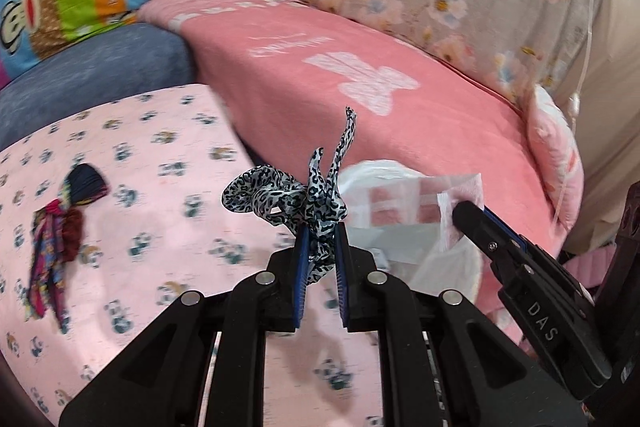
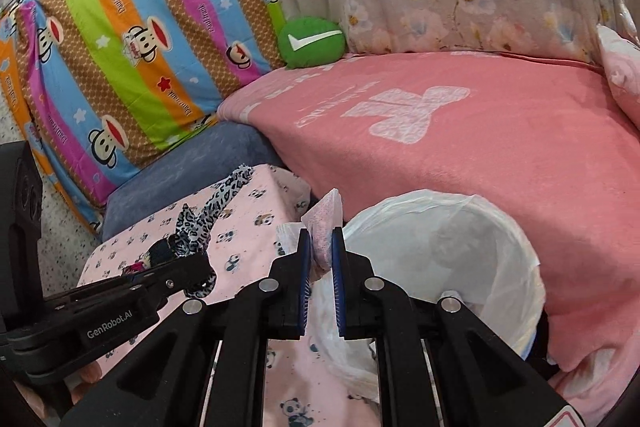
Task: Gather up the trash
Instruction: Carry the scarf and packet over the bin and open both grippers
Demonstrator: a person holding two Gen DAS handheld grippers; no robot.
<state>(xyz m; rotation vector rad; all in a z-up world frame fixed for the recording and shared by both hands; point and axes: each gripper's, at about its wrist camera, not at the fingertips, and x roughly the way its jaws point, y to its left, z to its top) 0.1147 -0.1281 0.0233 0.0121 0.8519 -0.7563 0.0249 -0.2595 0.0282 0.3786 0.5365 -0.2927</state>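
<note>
Bin (image 2: 500,227) right of low table (image 2: 256,227), blanket (image 2: 500,147) behind

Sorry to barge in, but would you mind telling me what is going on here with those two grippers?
A person is tidying up with a handheld gripper in each hand. The left gripper is shut on a leopard-print ribbon, lifted off the pink panda-print cover. The right gripper is shut on a piece of tissue, right beside the open mouth of a bin lined with a white bag. A second bundle of colourful ribbons lies on the cover.
</note>
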